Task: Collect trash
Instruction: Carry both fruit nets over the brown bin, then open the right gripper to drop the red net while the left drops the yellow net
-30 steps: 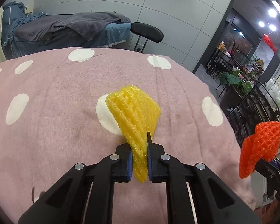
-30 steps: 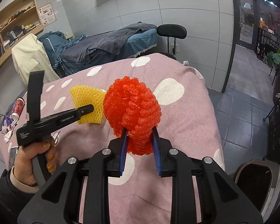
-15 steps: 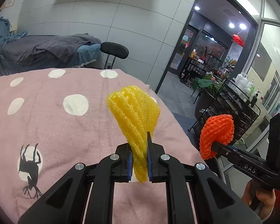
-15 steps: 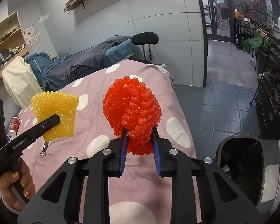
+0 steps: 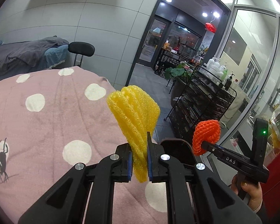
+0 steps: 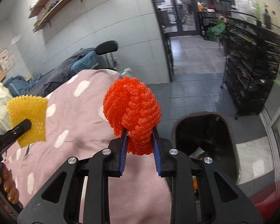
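Bin (image 6: 231,123) now beside red foam net (image 6: 132,110) (previously unseen).

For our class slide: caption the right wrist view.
Right gripper carries red foam net toward open bin.

This looks like a massage or beauty salon. A treatment bed (image 5: 46,112) wears a pink dotted cover, a second bed (image 5: 26,54) lies under grey blankets beside a stool (image 5: 81,49), a black rack (image 5: 211,93) carries bottles (image 5: 217,67), and glass doors (image 6: 175,11) open onto a tiled hall.
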`<control>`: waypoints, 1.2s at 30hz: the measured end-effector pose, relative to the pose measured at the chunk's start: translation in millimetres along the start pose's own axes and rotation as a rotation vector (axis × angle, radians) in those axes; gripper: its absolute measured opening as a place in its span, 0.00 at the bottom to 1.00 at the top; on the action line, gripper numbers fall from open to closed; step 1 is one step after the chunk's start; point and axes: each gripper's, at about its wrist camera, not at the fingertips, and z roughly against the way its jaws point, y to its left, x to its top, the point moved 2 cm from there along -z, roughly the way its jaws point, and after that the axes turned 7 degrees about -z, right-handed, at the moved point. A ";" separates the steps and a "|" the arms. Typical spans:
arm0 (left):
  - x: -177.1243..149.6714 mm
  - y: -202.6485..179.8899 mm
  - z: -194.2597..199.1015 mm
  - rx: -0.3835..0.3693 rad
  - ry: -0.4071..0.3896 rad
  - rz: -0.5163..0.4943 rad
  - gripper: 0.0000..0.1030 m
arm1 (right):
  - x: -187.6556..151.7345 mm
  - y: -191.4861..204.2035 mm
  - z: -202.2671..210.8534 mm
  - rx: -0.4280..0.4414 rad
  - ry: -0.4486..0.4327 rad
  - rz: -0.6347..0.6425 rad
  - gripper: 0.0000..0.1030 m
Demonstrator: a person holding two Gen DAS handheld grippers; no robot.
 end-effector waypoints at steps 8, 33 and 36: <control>-3.7 -31.4 -12.7 -0.062 0.029 -0.046 0.11 | -20.4 -74.1 -31.7 -0.149 0.070 -0.103 0.25; -13.0 -101.9 -61.3 -0.201 0.141 -0.164 0.11 | -65.9 -158.4 -75.8 -0.320 0.150 -0.253 0.64; -13.0 -116.8 -72.9 -0.224 0.159 -0.191 0.11 | -62.2 -159.3 -56.8 -0.334 0.109 -0.248 0.65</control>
